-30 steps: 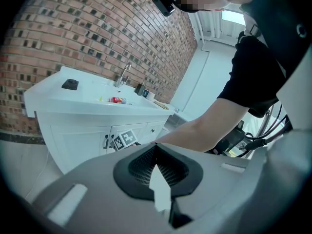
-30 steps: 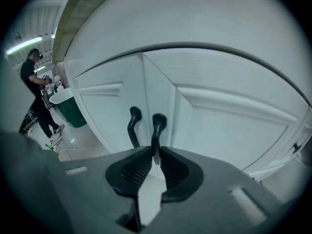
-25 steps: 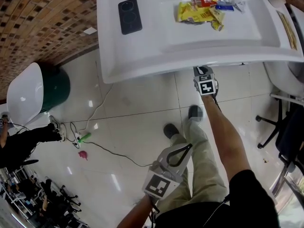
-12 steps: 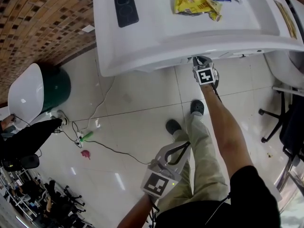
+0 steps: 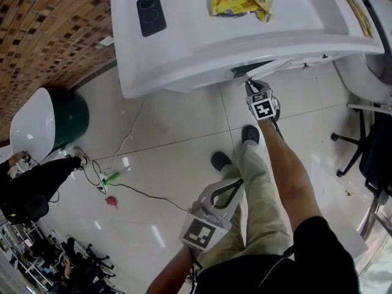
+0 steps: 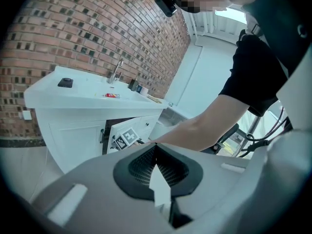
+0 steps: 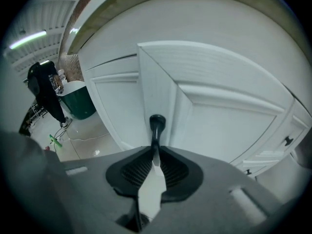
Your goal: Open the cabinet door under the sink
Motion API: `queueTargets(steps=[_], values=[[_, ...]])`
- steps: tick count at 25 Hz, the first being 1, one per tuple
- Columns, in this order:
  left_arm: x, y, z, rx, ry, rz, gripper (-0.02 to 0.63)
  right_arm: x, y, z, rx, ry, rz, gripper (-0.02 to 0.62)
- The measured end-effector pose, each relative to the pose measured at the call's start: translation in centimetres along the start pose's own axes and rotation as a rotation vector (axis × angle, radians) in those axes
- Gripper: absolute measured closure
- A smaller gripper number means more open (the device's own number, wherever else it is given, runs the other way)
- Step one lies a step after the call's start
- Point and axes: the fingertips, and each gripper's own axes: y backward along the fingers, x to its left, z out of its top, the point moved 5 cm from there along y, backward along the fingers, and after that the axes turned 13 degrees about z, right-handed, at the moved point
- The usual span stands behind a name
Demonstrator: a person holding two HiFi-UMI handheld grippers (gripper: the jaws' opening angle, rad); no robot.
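Gripping the black handle [image 7: 156, 126], my right gripper [image 7: 155, 152] has its jaws clamped on it. The cabinet door [image 7: 219, 106] stands ajar, its free edge out from under the counter [image 5: 184, 60]. My left gripper [image 6: 157, 155] (jaws together, empty) hangs well back over open floor tiles [image 5: 171, 139].

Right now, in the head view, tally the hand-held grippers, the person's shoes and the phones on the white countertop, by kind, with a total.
Hand-held grippers: 2 (left hand-held gripper, right hand-held gripper)
Dark shoes: 2
Black phone: 1
Total: 5
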Motion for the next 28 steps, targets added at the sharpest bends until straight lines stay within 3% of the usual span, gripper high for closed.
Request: queueTargets(steps=[18, 28], values=[[-5.4, -2.5, 1.9, 0.022, -0.149, -0.17, 0.589, 1.1, 6.6, -7.6, -0.011, -0.063, 0.009, 0.555], [-7.8, -3.9, 1.7, 0.043, -0.164, -0.241, 0.589, -0.4, 11.0, -12.4, -0.024, -0.135, -0.047, 0.557]])
